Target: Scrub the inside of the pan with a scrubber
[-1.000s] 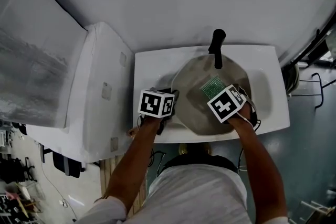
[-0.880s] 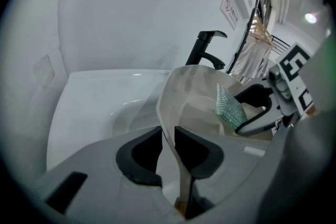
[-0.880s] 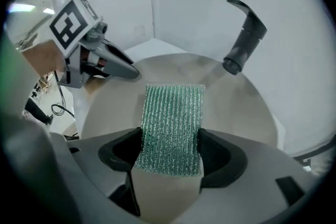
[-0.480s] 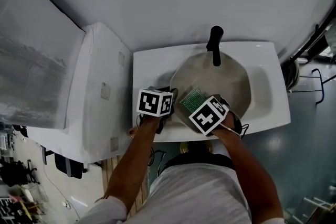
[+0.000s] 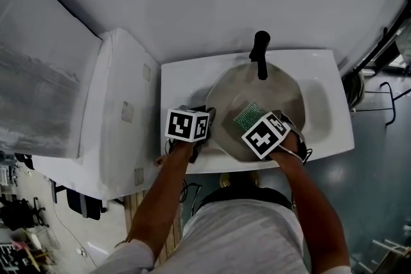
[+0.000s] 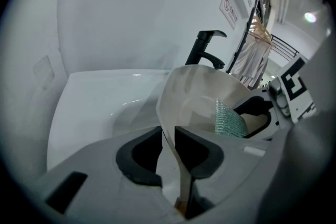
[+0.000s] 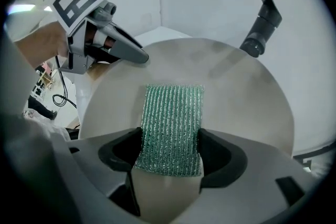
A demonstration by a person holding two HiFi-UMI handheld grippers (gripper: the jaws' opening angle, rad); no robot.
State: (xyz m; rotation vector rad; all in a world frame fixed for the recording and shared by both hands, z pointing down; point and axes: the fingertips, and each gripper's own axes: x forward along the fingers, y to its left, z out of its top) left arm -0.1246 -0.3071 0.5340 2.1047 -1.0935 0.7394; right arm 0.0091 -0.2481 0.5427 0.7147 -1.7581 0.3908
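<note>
**Both grippers closed, one on the pan, one on the scrubber**

The left gripper (image 6: 168, 139) has its jaws drawn narrow. Its dark fingers (image 6: 137, 157) pinch the thin near-left rim of the pale grey round metal pan (image 6: 195, 96), which runs up between them. The right gripper (image 7: 170, 153) stands wider, and its black fingers (image 7: 219, 157) clamp the two long sides of the green ribbed rectangular scrubber (image 7: 173, 122). A pale sponge layer shows under the scrubber's near end. The far part of the scrubber reaches out past the jaws and lies flat against the inside of the pan (image 7: 239, 107).

In the head view the scrubber (image 5: 246, 115) sits in the near half of the pan (image 5: 260, 94), just ahead of the right gripper (image 5: 257, 124). The left gripper (image 5: 207, 117) is at the pan's left edge. The pan's inside is a dull, even grey-beige with a faint sheen, and I cannot make out any residue on it.

The pan rests tilted in the white rectangular ceramic sink (image 5: 185, 77) and fills most of its bowl. The scrubber is the only thing inside the pan. At the far rim of the sink stands the black metal faucet (image 5: 259, 53), its spout reaching over the pan's far edge. A white wall rises behind it.
</note>
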